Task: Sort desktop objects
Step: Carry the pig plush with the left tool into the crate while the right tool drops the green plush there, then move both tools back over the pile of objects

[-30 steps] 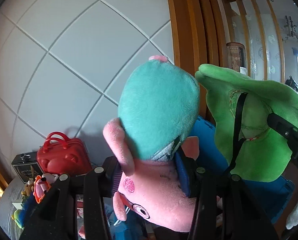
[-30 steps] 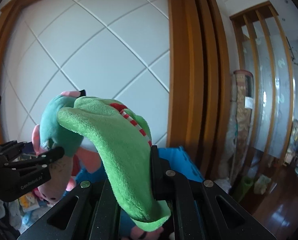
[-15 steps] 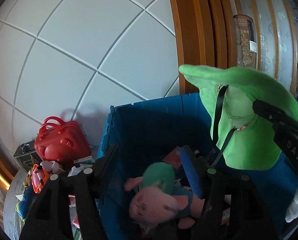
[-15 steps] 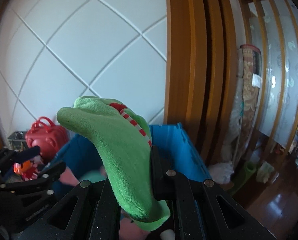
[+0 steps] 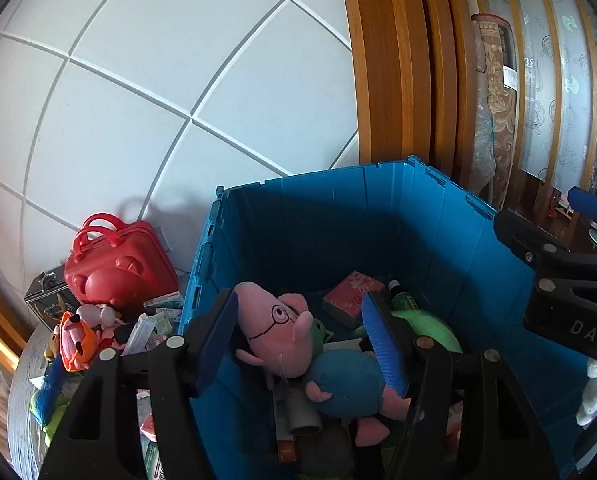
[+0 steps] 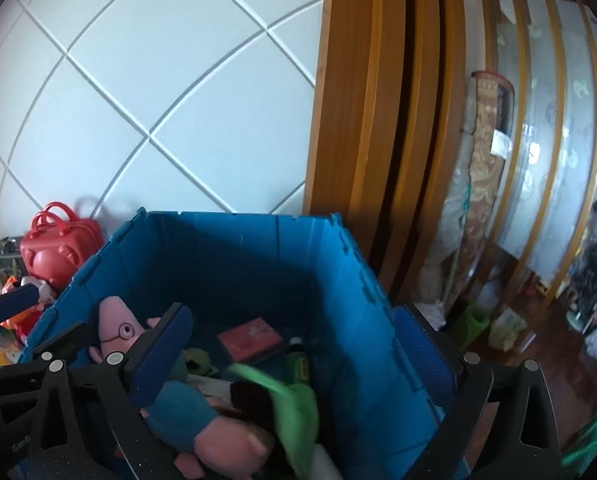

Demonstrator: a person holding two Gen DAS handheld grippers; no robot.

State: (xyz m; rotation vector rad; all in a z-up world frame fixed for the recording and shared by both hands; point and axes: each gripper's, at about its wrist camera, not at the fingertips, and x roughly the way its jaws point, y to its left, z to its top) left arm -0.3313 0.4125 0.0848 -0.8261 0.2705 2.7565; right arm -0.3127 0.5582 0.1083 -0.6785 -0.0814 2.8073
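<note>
A white panelled wall (image 5: 170, 92) crossed by diagonal grooves closes off the far side, and a wooden frame (image 5: 394, 72) stands to its right; floor (image 6: 538, 364) lies open past the frame. Against the wall sits a deep blue crate (image 5: 378, 216), its top open and its straight walls rising all round, so the way in is from above. To the left of the crate a red toy case (image 5: 118, 264) stands on a crowded grey tabletop (image 5: 20, 392), with an orange toy (image 5: 76, 340) and small packets just beside it.

The left gripper (image 5: 298, 344) hangs over the crate with its fingers apart, having just widened, and nothing is pressed between them. The pink pig plush (image 5: 286, 340) lies on the crate floor below that gap: pink head with drawn glasses, blue body, on its side. The right gripper (image 6: 294, 352) has just sprung wide, fingers spread to either side of the crate's inside, gripping nothing. The green plush (image 6: 294, 404) is blurred under it, beside the pig, touching it; in the left view it shows as a pale green mound (image 5: 434, 328). A red box (image 5: 352, 298) and a dark-capped green bottle (image 5: 402, 298) lie farther back in the crate.
</note>
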